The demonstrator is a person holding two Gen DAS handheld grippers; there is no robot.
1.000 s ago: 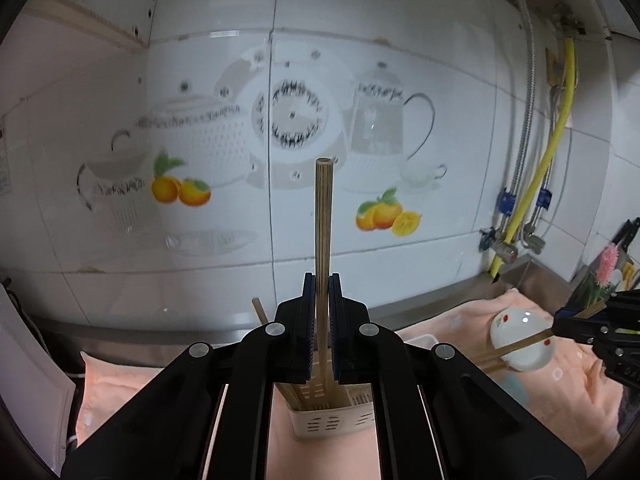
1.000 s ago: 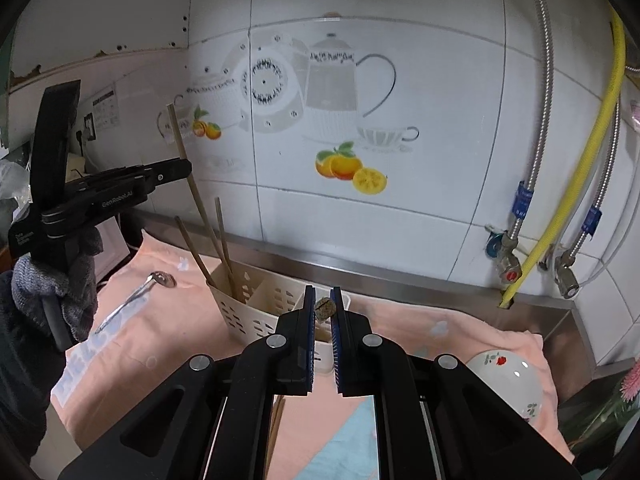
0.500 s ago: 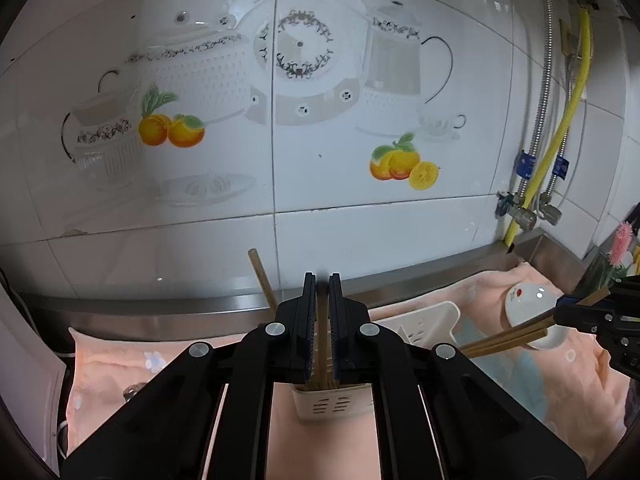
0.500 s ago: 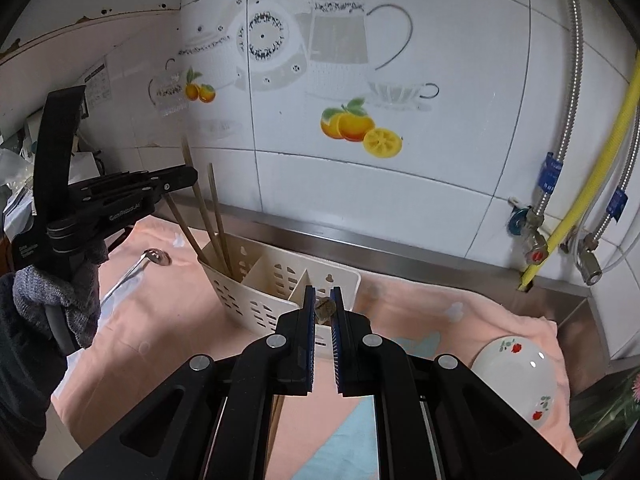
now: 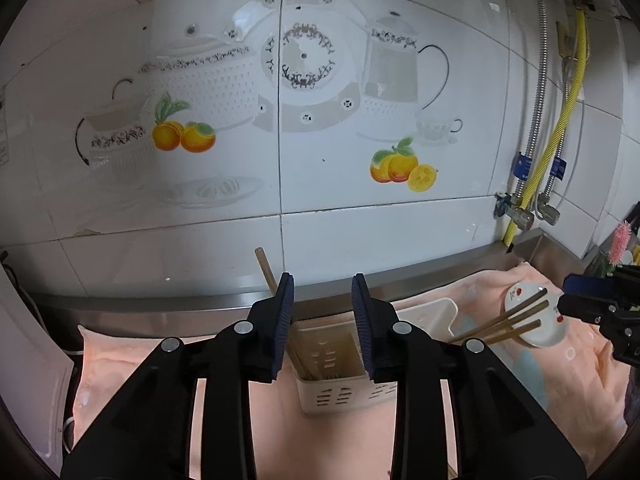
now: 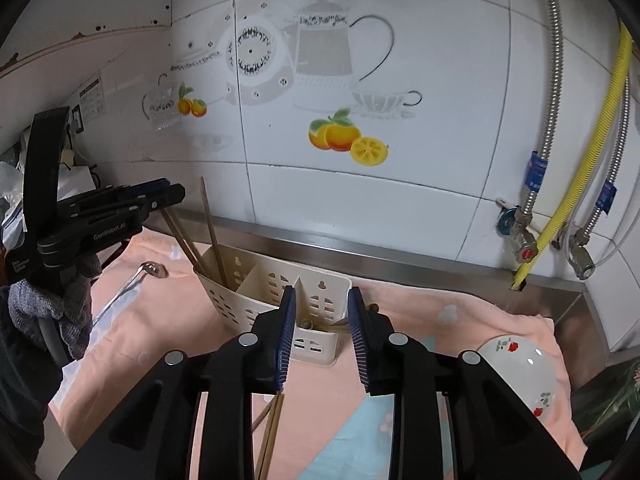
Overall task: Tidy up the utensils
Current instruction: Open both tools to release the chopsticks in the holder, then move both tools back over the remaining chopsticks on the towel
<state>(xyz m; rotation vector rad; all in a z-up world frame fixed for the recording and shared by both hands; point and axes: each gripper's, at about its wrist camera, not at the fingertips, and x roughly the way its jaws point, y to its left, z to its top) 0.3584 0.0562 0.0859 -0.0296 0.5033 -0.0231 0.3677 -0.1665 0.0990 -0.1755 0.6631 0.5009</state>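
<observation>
A cream slotted utensil caddy (image 5: 344,392) stands on the pink towel; it also shows in the right wrist view (image 6: 256,292). My left gripper (image 5: 323,328) is open and empty just above its left compartment, where wooden chopsticks (image 6: 210,228) stand upright. My right gripper (image 6: 320,340) is open over the caddy's right compartment, with several chopsticks (image 5: 508,320) lying in it and sticking out towards me. The right gripper also shows in the left wrist view (image 5: 600,308); the left gripper shows in the right wrist view (image 6: 160,196).
A metal spoon (image 6: 128,284) lies on the towel left of the caddy. A white flowered bowl (image 6: 520,376) sits at the right. The tiled wall and steel ledge (image 6: 400,252) run close behind. Gas pipes and a yellow hose (image 6: 576,152) hang at the right.
Both grippers have opened. The left one let its chopstick drop into the caddy's left compartment; the right one let go of its chopsticks in the right compartment.
</observation>
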